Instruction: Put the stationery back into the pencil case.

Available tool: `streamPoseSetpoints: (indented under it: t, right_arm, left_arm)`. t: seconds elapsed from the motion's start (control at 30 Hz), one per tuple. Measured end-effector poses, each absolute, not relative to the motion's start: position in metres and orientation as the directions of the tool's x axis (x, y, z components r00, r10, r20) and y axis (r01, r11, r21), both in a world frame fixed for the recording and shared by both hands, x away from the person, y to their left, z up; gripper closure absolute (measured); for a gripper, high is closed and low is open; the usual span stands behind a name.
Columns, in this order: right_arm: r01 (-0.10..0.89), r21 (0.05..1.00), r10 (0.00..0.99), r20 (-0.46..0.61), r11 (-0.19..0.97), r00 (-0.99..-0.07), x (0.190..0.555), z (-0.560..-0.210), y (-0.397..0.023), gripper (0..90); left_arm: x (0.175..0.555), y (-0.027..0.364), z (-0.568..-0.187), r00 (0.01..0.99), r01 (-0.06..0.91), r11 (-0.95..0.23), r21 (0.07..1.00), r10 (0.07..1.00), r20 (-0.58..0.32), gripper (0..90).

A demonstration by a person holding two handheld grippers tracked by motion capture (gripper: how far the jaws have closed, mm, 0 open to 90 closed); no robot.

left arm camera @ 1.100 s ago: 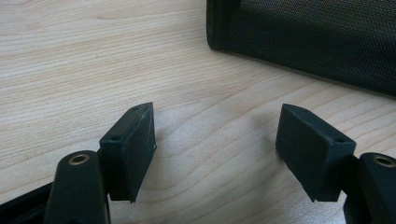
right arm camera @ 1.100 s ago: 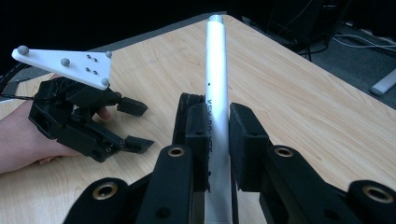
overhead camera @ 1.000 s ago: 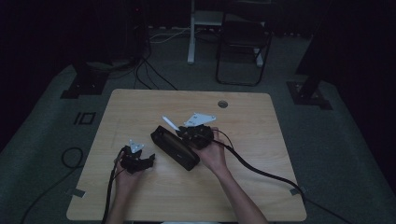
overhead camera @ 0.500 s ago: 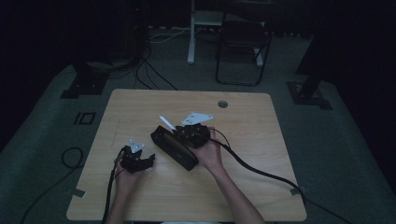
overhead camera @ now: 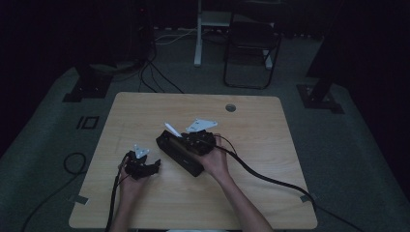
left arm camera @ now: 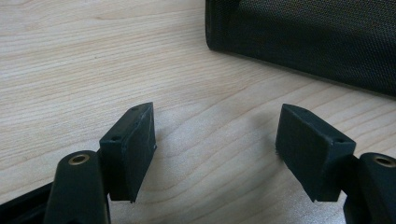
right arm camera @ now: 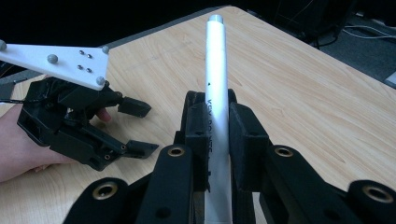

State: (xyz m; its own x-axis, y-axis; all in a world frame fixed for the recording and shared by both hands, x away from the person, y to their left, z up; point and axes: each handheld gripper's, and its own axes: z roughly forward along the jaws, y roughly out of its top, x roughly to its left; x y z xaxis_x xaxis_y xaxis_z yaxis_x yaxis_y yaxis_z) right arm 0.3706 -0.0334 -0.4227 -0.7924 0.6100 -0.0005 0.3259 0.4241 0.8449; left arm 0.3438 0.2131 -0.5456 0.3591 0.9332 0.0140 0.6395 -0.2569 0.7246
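My right gripper is shut on a slim silver-white pen, which sticks up and to the left from its jaws over a long black fabric case. In the right gripper view the pen runs straight up between the pressed pads of that gripper. My left gripper rests low on the table to the left of the case, open, its jaws pointing toward it. Between the spread jaws of the left gripper lies bare wood, with the case just beyond. The left gripper also appears in the right gripper view, open.
The wooden table has a round cable hole near its far edge. A thick cable trails from my right gripper to the table's right corner. Beyond the table stand a chair and floor cables in the dark.
My right gripper with the pen has shifted slightly to the left over the case. The left gripper has stayed where it was.
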Motion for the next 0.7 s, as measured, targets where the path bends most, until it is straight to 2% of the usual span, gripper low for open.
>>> streamPoseSetpoints:
  t: [0.7]
  right_arm:
    - [0.338, 0.832, 0.61, 0.0, 0.439, -0.793, 0.367, -0.4313, -0.0302, 78.5]
  left_arm:
    - [0.344, 0.2127, -0.5457, 0.358, 0.64, -0.256, 0.725, 0.933, 0.014, 29.3]
